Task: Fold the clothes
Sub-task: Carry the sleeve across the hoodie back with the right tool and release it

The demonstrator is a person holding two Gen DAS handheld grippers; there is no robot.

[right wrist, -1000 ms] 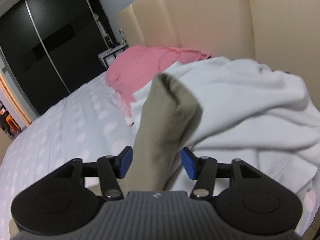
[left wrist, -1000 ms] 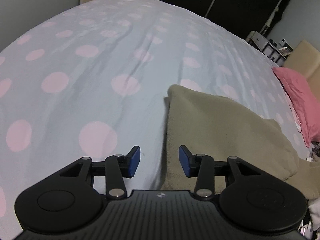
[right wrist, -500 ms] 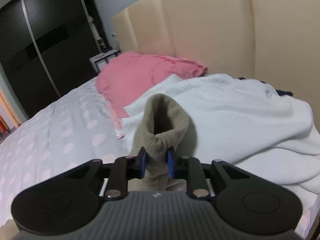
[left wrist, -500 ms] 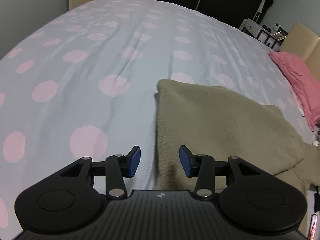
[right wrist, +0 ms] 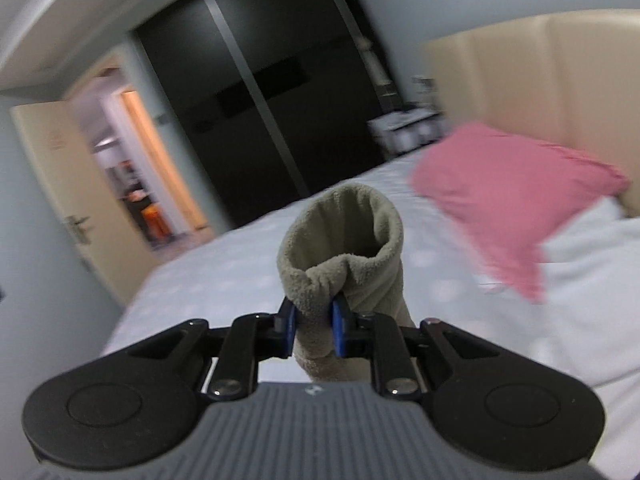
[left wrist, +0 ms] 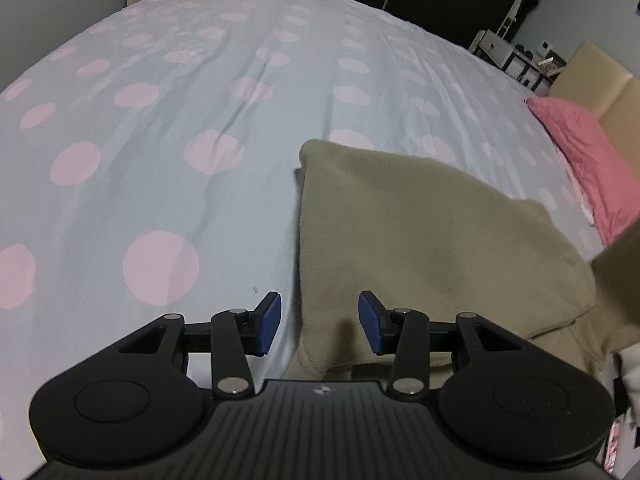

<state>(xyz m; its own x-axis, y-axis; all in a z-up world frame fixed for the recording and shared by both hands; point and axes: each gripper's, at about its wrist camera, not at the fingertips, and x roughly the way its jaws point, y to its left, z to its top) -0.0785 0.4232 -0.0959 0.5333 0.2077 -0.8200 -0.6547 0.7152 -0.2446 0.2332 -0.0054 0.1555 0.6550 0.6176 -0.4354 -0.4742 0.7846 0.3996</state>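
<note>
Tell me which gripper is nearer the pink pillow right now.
Probably right. The right gripper, shut on the olive fleece garment, has the pink pillow looming ahead-right; from the open left gripper it lies far off by the headboard.

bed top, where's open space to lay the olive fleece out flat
Free: the dotted pale-blue bedsheet left of and beyond the olive fleece garment, toward the dark wardrobe. Crowded: the headboard side, with the pink pillow and white blanket. The right gripper grips the garment's cuff; the left gripper is open.
</note>
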